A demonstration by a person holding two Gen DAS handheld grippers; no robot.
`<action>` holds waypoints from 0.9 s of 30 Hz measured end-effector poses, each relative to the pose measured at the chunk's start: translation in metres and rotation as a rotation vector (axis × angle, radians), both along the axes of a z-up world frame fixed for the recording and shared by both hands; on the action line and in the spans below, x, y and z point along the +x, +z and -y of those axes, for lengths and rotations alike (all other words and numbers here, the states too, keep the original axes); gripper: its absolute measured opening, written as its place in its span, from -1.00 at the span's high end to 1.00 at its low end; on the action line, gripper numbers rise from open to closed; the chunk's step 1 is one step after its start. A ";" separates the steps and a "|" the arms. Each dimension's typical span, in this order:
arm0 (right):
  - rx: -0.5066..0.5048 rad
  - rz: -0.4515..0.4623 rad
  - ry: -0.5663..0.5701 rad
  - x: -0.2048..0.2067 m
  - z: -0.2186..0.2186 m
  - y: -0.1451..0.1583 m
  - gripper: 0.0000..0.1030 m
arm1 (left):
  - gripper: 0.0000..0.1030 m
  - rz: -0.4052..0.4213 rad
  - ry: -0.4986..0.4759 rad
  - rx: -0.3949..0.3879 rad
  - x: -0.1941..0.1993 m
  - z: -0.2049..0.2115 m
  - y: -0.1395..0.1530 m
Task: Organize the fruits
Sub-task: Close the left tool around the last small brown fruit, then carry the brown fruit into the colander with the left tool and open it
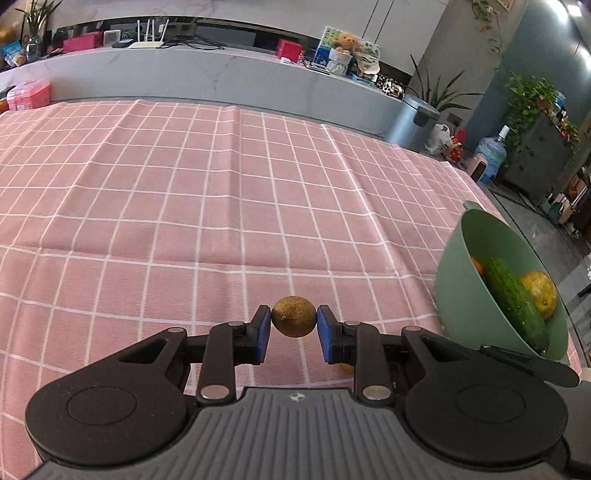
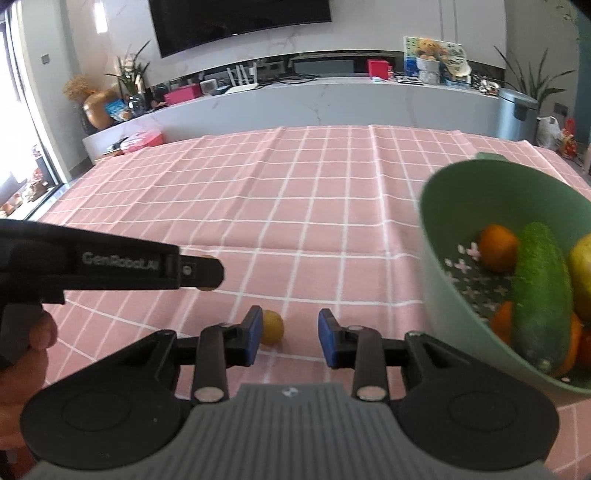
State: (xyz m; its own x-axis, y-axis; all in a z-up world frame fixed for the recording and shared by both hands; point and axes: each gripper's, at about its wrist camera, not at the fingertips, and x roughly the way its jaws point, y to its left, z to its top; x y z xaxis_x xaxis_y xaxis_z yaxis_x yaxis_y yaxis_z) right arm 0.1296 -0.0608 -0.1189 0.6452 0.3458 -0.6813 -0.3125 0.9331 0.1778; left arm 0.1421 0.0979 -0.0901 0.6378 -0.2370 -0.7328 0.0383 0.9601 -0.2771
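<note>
On pink checked tablecloth (image 1: 184, 206), far side bare, creased in long folds.

Left gripper (image 1: 294, 325): blue pads clamped on small brown round fruit (image 1: 294, 316), one pad at each side, fruit lifted clear of cloth. From right wrist view, same gripper (image 2: 207, 273) seen side-on at left, only slivers of brown fruit (image 2: 207, 288) showing past dark fingertip; hand (image 2: 26, 354) wrapped around its grip at lower left.

Right gripper (image 2: 290, 334): jaws spread, pads pressing on nothing. Small yellow round fruit (image 2: 272, 328) lying on cloth just by left pad, half hidden behind it; touching or not, cannot tell.

Green bowl (image 2: 436, 236) at right of cloth, near right gripper, tilted toward camera. Inside: cucumber (image 2: 541, 291) lying lengthwise, oranges (image 2: 498, 248) beside and under it, yellow fruit (image 2: 581, 273) at right edge, cut off by frame. Bowl floor patterned with pale cross-shaped marks. From left wrist view, same bowl (image 1: 458, 295) at right edge, cucumber (image 1: 515, 302) and yellow fruit (image 1: 541, 291) visible, orange (image 1: 477, 266) barely peeking behind.

Background: long grey counter (image 2: 332, 99) with clutter, dark screen (image 2: 240, 22) on wall, bin (image 2: 515, 112) at right.
</note>
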 end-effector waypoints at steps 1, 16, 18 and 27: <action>0.001 0.000 0.008 0.000 -0.003 -0.001 0.42 | 0.41 0.002 0.005 0.002 0.000 -0.001 0.000; 0.015 -0.039 0.059 0.002 -0.021 -0.010 0.61 | 0.42 0.009 0.015 -0.007 -0.001 -0.006 0.002; 0.014 -0.029 0.059 -0.001 -0.019 -0.005 0.61 | 0.41 0.005 0.010 -0.024 -0.001 -0.006 0.003; 0.012 0.009 0.040 -0.025 0.014 0.033 0.62 | 0.41 0.041 -0.069 -0.047 -0.008 0.014 0.029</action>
State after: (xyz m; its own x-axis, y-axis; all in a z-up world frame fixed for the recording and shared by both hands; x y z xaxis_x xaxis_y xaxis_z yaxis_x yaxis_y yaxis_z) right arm 0.1045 -0.0752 -0.0857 0.6364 0.3795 -0.6715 -0.3512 0.9177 0.1858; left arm 0.1346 0.0843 -0.0607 0.6483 -0.3148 -0.6932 0.1161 0.9407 -0.3186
